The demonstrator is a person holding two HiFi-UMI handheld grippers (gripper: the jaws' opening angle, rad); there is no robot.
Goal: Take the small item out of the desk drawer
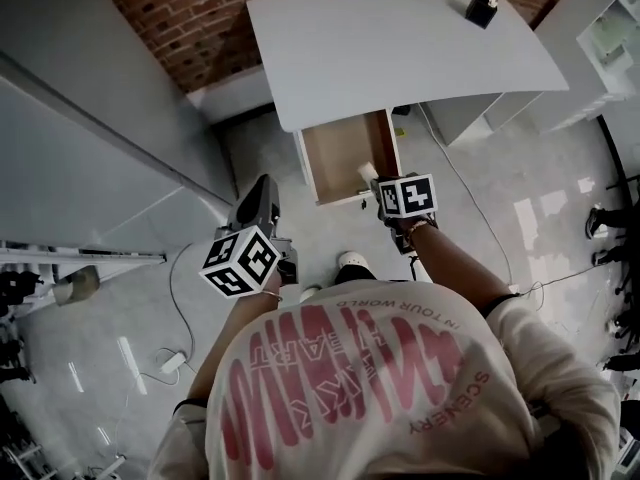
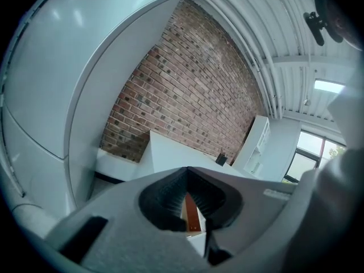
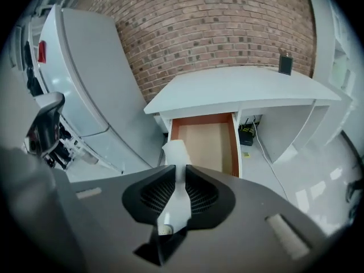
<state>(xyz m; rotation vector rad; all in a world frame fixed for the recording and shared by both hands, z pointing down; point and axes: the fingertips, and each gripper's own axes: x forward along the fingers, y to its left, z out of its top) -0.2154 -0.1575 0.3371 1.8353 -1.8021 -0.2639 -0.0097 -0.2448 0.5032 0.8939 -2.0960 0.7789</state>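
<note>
Small white item [image 3: 175,151]: pinched between the pads of the right gripper [image 3: 181,168], by the front edge of the open drawer [image 3: 207,144]. Drawer: pulled out from under the desk [image 1: 400,48], at its front edge. Left gripper [image 2: 186,170]: jaw tips together, nothing between them, off the drawer's front left corner.

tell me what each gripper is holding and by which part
Right gripper pinches the small white item across its middle, one end poking out past the jaws; left gripper holds nothing.

Red brick wall [image 1: 200,18] at 12 o'clock; white bench [image 1: 400,48] before it; glossy grey floor [image 1: 550,168]; white shelving [image 1: 615,28] at 2 o'clock.
</note>
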